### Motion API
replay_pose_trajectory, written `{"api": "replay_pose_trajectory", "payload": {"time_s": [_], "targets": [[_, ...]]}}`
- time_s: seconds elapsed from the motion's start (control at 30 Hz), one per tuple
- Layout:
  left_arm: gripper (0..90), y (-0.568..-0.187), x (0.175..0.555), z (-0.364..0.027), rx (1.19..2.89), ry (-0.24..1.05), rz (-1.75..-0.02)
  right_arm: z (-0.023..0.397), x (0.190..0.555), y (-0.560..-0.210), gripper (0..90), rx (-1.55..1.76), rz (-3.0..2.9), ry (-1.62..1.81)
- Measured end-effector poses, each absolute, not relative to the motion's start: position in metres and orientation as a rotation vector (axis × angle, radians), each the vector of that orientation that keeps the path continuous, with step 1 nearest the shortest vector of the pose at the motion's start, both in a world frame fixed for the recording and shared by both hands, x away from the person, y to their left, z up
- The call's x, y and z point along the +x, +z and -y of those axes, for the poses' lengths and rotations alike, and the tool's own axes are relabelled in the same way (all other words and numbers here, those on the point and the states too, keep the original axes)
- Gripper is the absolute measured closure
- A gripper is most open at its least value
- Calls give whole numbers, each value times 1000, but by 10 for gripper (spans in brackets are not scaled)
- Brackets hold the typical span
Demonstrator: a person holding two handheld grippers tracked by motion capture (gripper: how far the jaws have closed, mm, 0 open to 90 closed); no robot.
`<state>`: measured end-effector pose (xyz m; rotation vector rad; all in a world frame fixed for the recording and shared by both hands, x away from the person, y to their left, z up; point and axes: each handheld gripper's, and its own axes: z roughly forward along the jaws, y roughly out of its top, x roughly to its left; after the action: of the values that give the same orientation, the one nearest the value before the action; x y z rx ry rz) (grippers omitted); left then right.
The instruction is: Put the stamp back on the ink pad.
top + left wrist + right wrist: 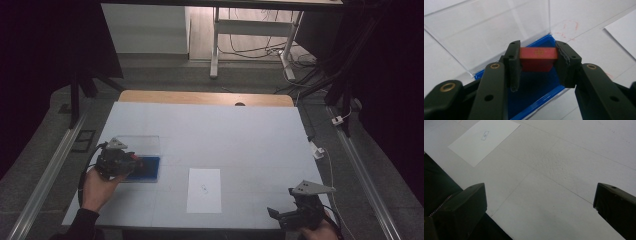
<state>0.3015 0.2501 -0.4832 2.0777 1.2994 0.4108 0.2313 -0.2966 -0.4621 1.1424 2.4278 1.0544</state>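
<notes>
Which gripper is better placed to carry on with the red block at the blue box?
Left. The left gripper is shut on the red block right over the blue box. The right gripper sits open at the table's near right corner, far from it.

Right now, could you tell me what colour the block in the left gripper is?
Red block, clearest in the left gripper view.

A dim room: white table [240, 130], grey floor [165, 75], metal-legged desk [250, 30] behind.

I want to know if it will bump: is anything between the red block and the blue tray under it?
Nothing visible is. The left gripper holds the red block between its jaws just over the blue tray, whose clear lid stands open behind.
</notes>
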Motion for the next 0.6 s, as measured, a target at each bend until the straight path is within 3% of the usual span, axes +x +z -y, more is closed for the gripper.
{"api": "replay_pose_trajectory", "payload": {"time_s": [0.6], "targets": [[581,-500,309,-251,2156,387,-1296,296,231,-462,0,1143,-2430,1053]]}}
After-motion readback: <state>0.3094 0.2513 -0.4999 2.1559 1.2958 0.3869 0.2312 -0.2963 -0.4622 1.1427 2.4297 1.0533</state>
